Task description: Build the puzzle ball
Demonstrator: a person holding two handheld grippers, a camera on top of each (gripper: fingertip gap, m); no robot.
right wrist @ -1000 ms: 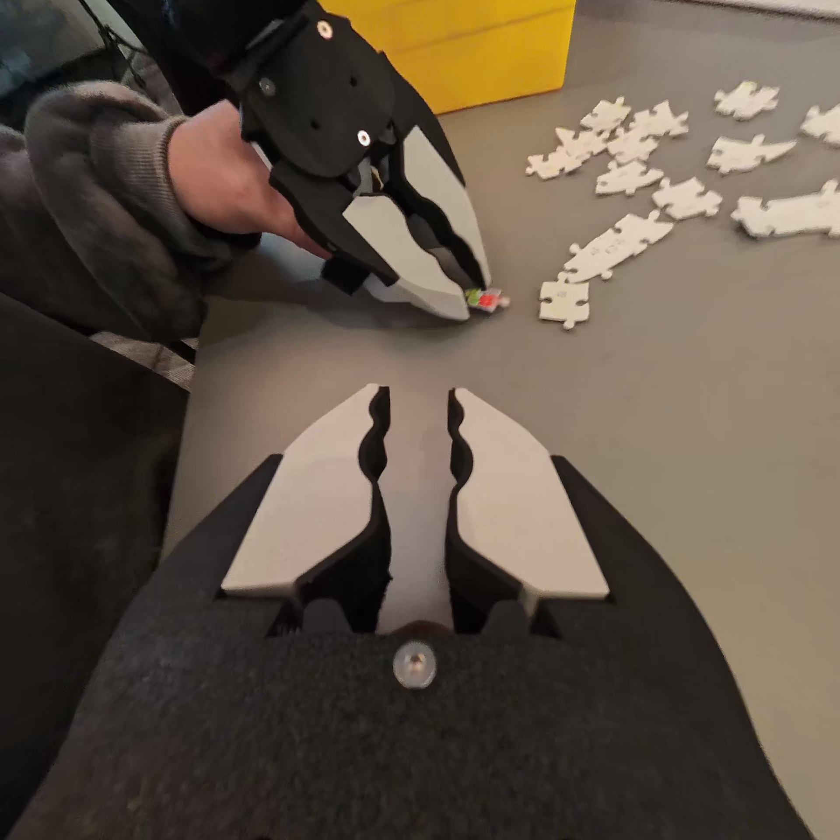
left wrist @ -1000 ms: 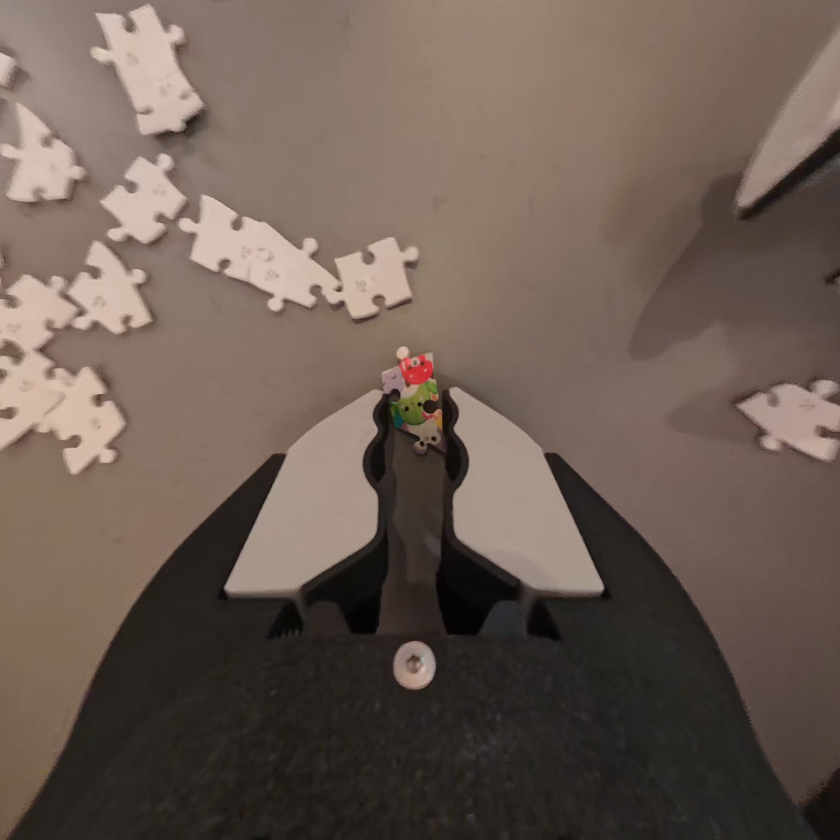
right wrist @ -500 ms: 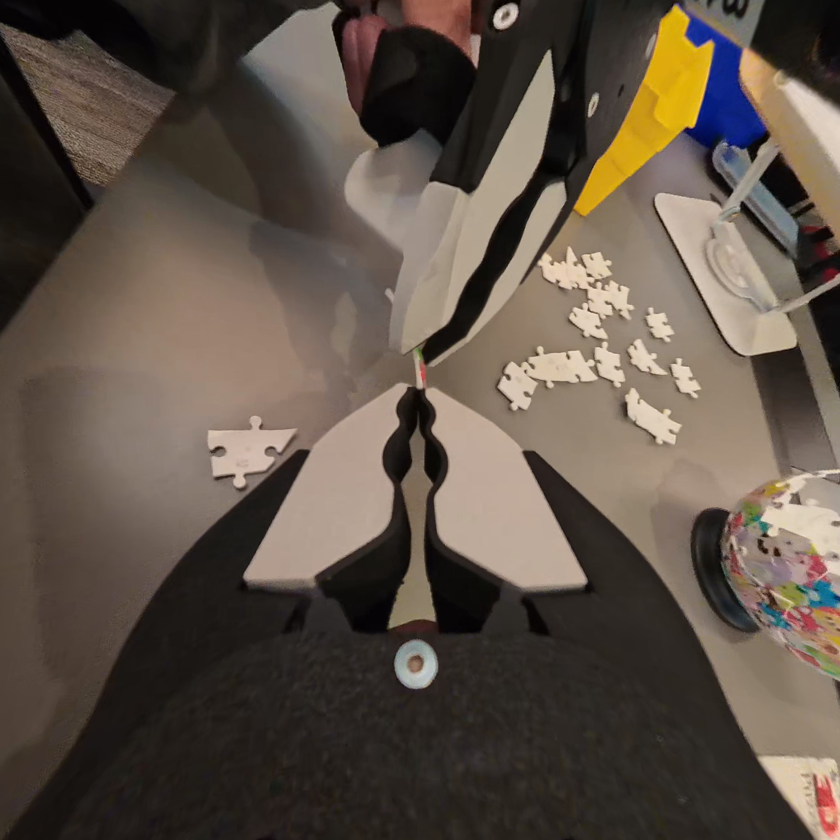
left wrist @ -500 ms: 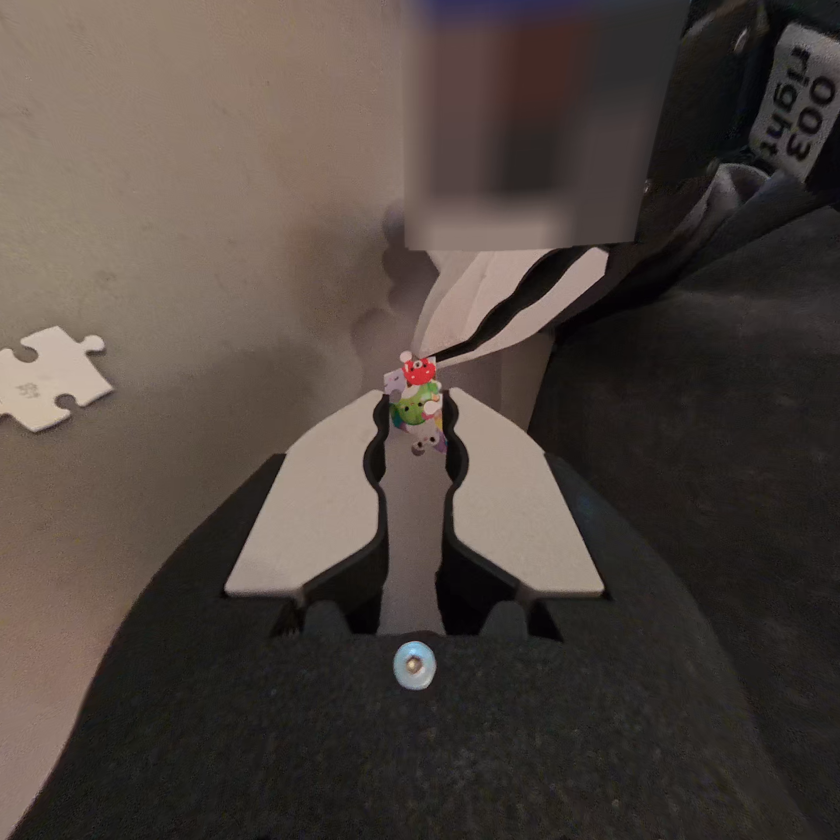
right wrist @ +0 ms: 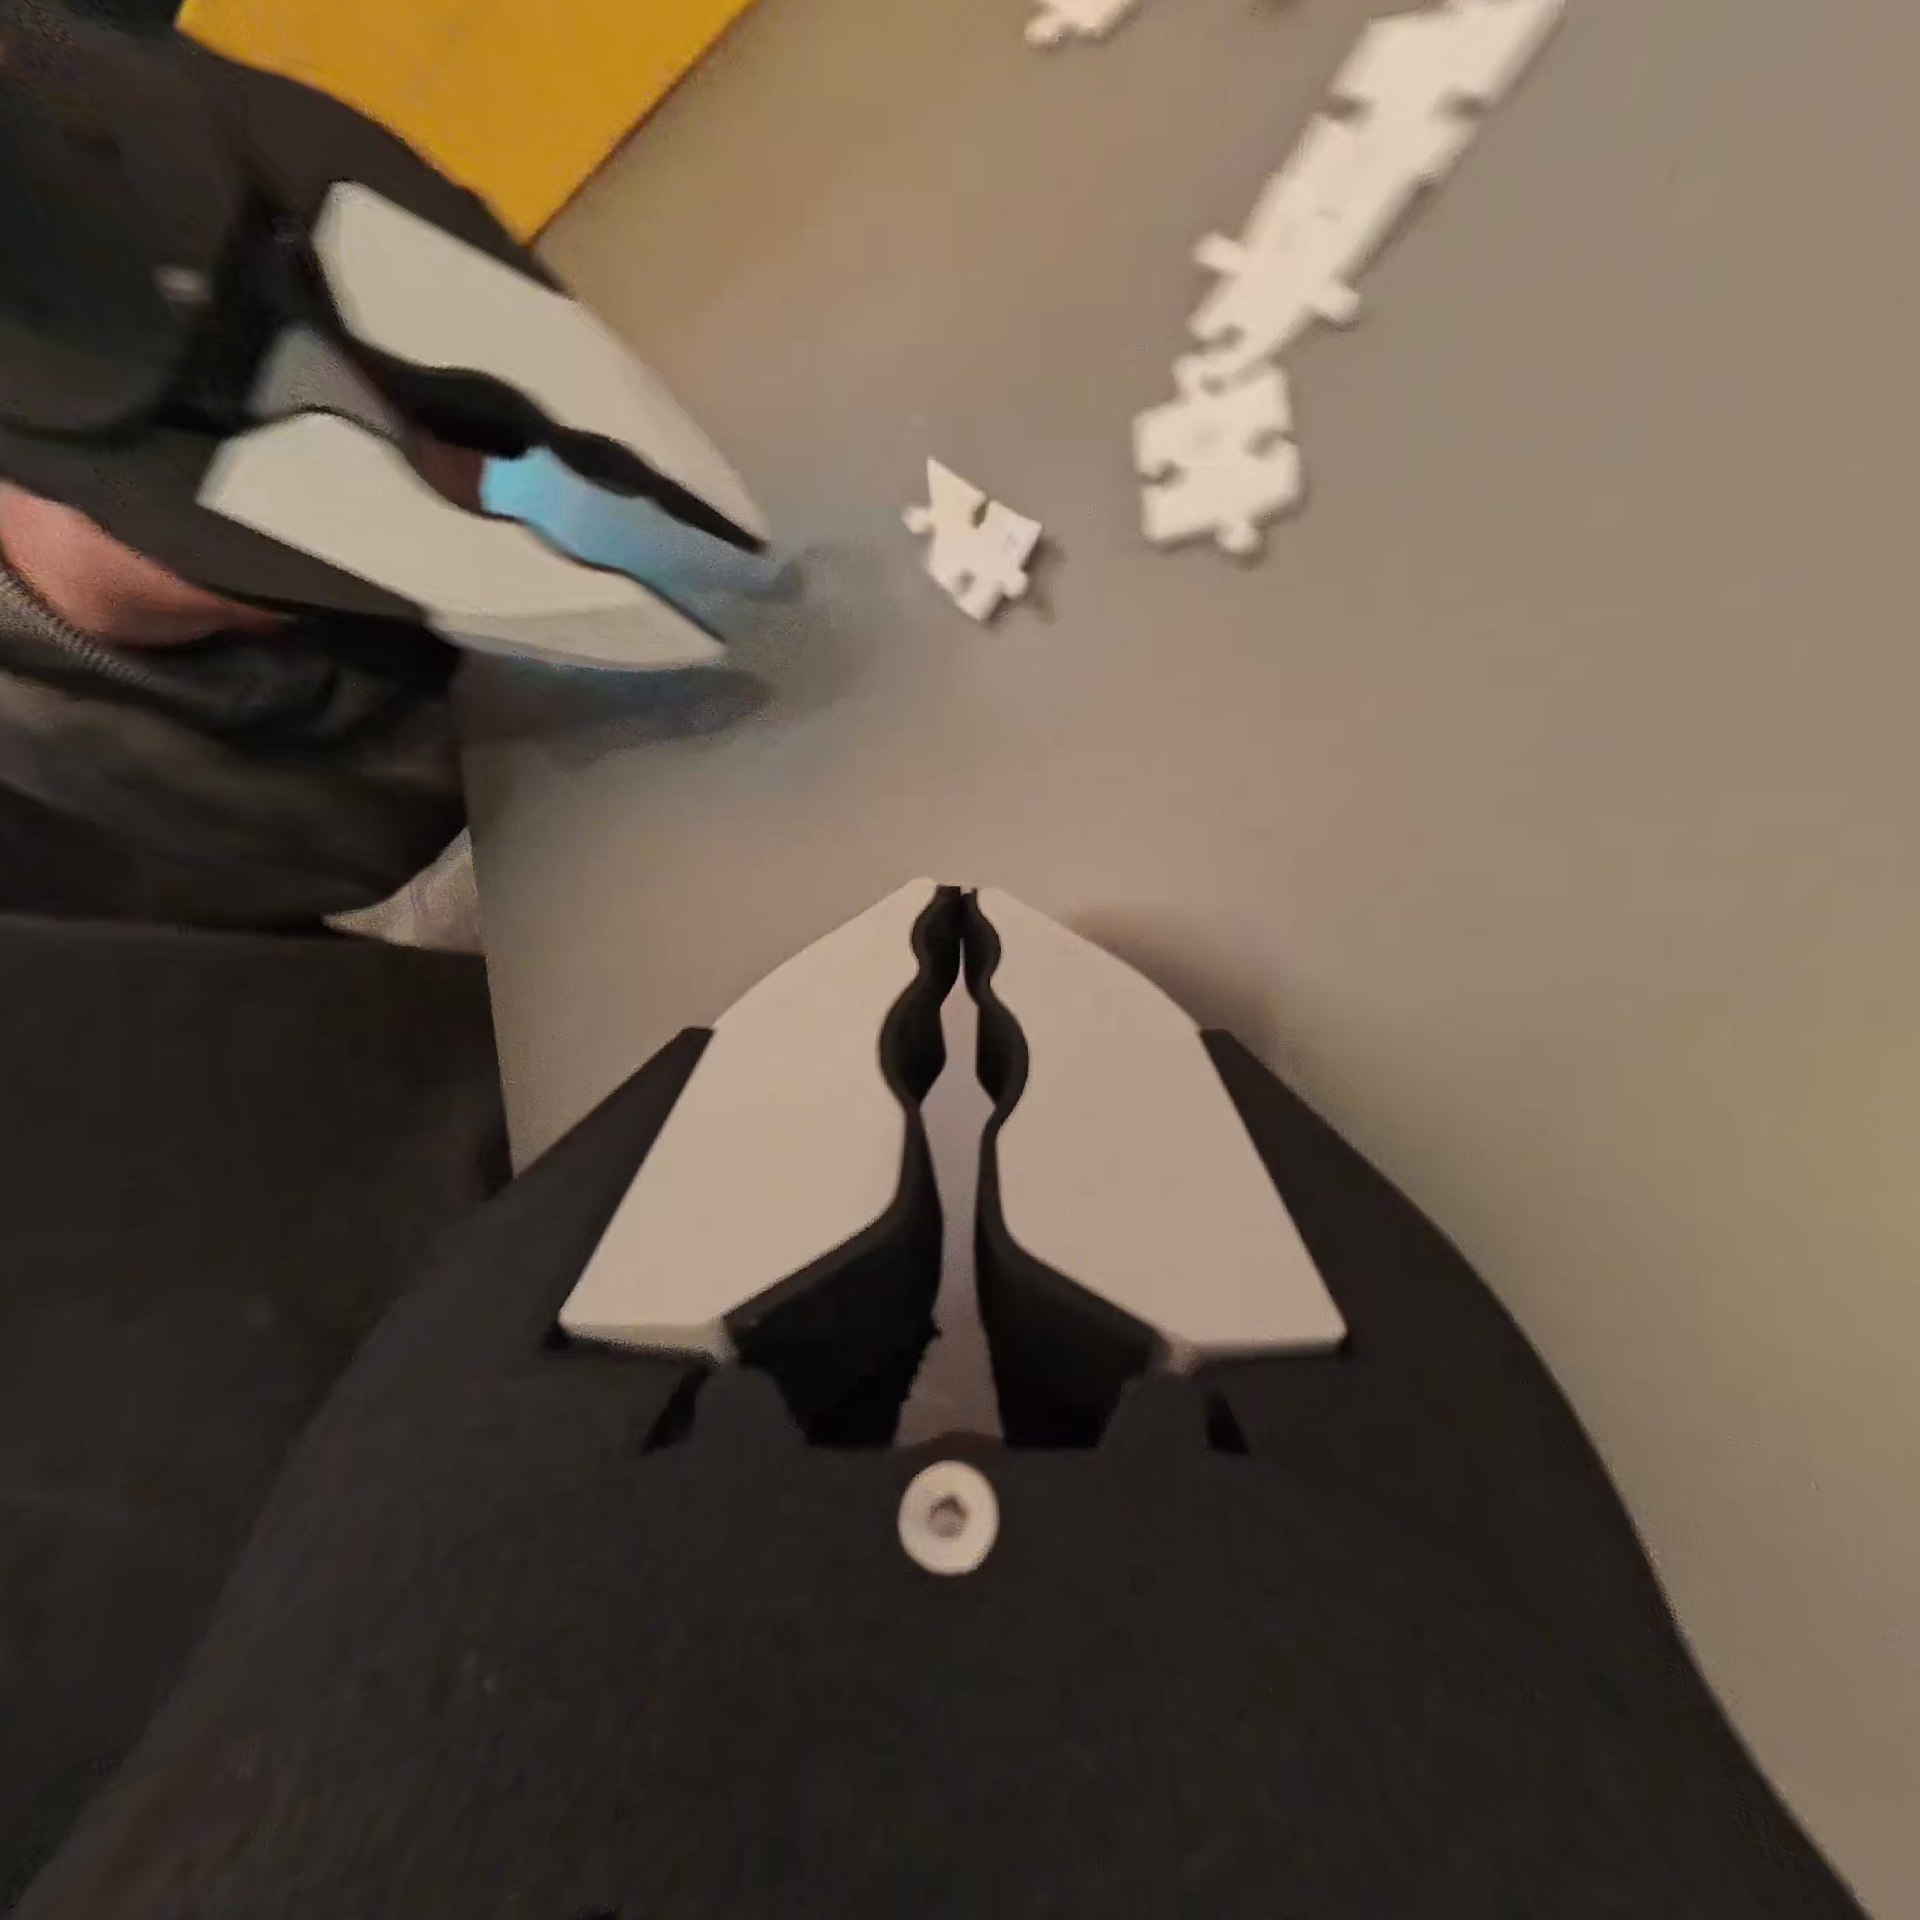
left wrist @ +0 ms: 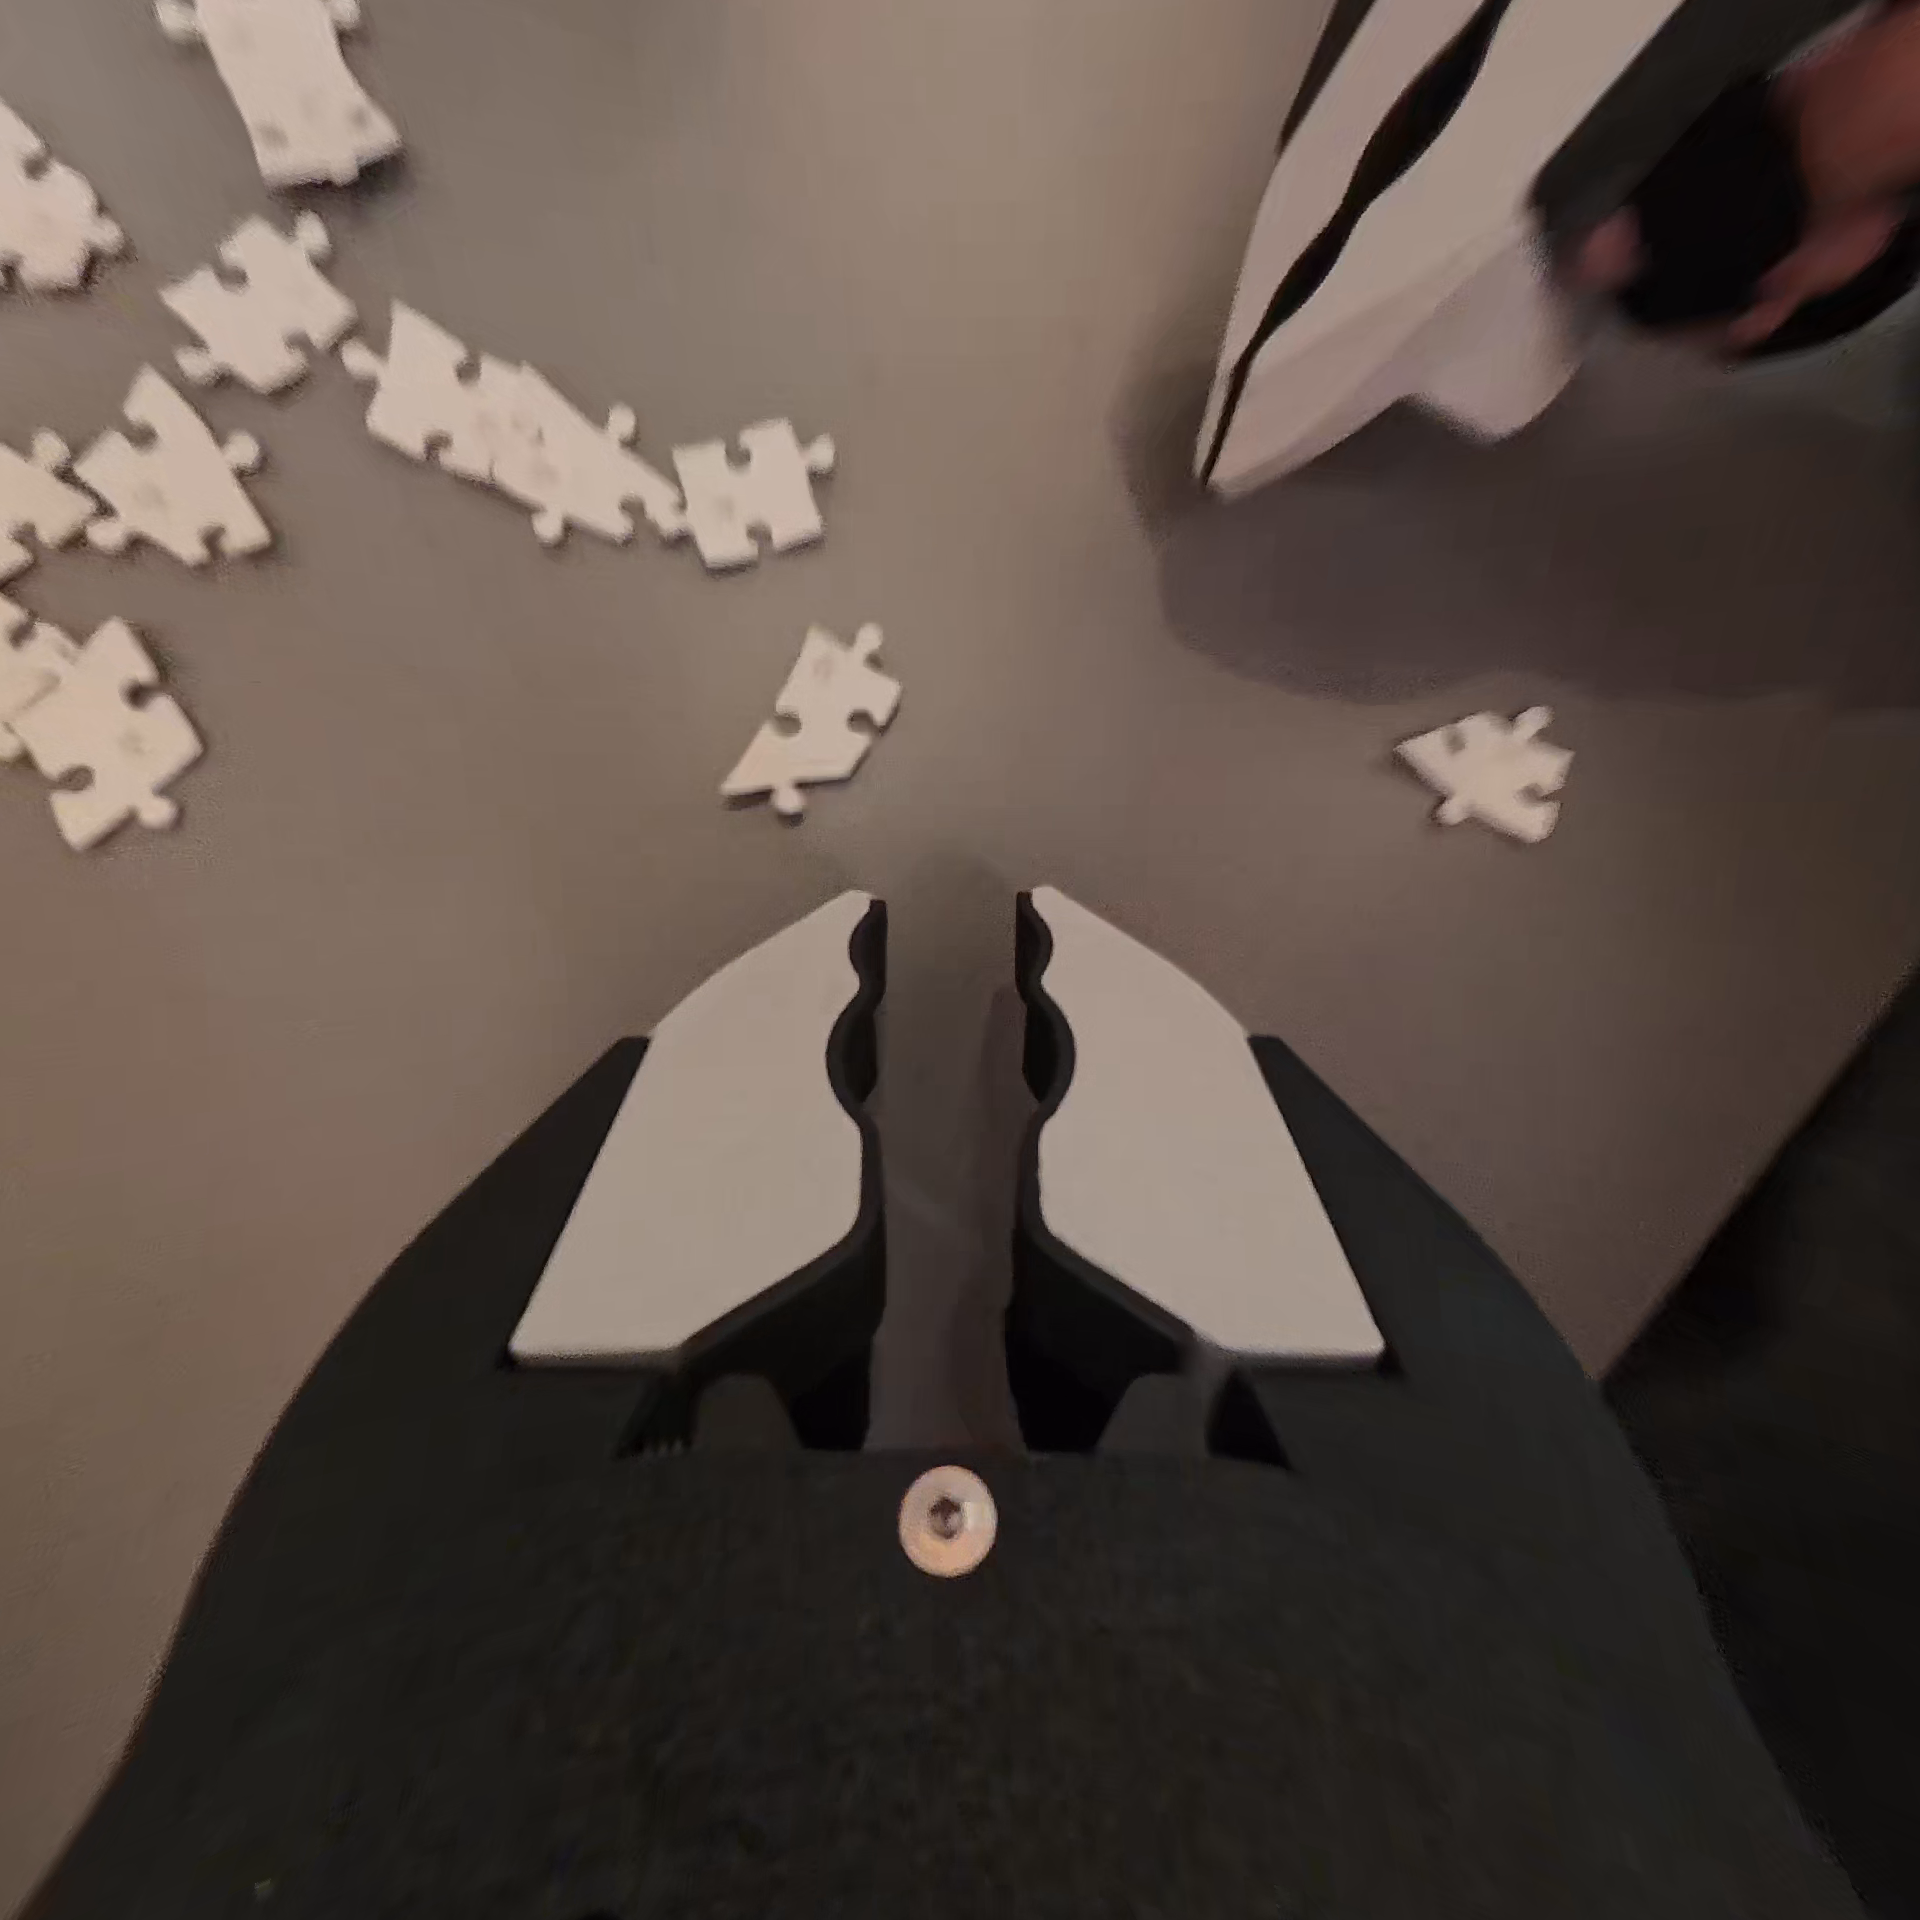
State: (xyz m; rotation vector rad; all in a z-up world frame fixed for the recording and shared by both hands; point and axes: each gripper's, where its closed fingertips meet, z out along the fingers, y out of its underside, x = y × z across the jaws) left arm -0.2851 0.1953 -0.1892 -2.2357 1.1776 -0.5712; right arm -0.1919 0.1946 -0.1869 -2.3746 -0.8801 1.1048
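Note:
My left gripper [left wrist: 951, 904] is open and empty, low over the grey table [left wrist: 1039, 312]. A single white puzzle piece [left wrist: 810, 717] lies blank side up just ahead of its fingertips. My right gripper [right wrist: 958, 891] is shut, and nothing shows between its tips. In the left wrist view it [left wrist: 1216, 473] hangs at the upper right, tips pointing down at the table. In the right wrist view the left gripper [right wrist: 743, 597] is at the left, with the same piece [right wrist: 971, 540] just beyond it. The puzzle ball is out of view.
Several loose and joined white pieces [left wrist: 499, 436] lie at the upper left, and one more piece [left wrist: 1486, 769] lies to the right. A yellow box [right wrist: 468, 83] stands at the far end. The table edge [left wrist: 1662, 1247] runs along the right, next to a dark surface. Left tips to right tips: about 10 cm.
The left gripper has opened and no longer holds the colourful piece. A blank-side-up piece now lies in front of it. The right gripper has closed and drawn away to the right.

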